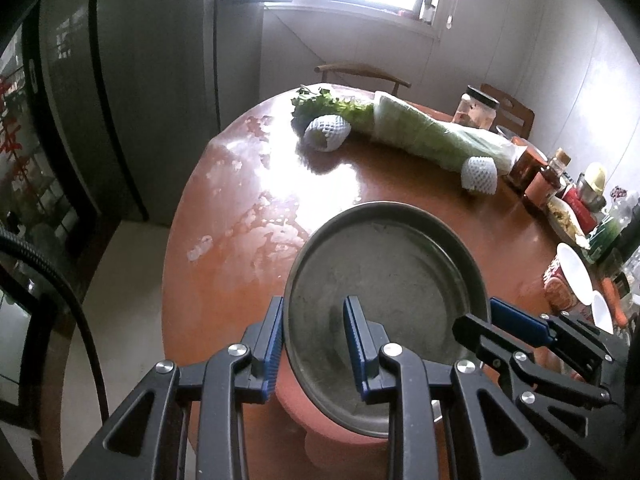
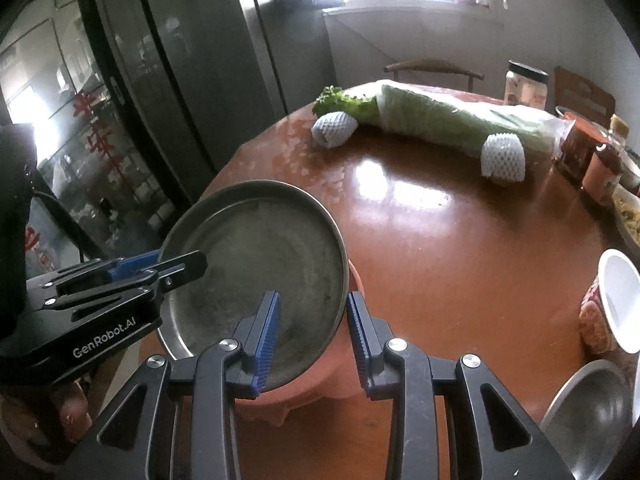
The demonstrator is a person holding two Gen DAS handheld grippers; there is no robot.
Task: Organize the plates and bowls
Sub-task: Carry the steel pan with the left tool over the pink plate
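Note:
A round grey metal plate [image 1: 384,264] [image 2: 260,248] hangs slightly tilted just over an orange-pink bowl [image 1: 320,420] [image 2: 320,384] near the front edge of the round brown table [image 1: 400,184] [image 2: 460,248]. My left gripper [image 1: 314,336] [image 2: 180,266] is shut on the plate's left rim. At the opposite side my right gripper [image 2: 314,328] [image 1: 484,316] is shut on its right rim. The plate hides most of the bowl, and I cannot tell whether the two touch.
A wrapped cabbage [image 1: 432,132] and two foam-netted fruits [image 1: 326,132] [image 2: 502,156] lie at the back of the table. Jars, bottles [image 1: 540,184] and a white-lidded noodle cup [image 2: 612,304] crowd the right side. A steel bowl [image 2: 592,412] sits front right. A dark fridge [image 1: 120,100] stands left.

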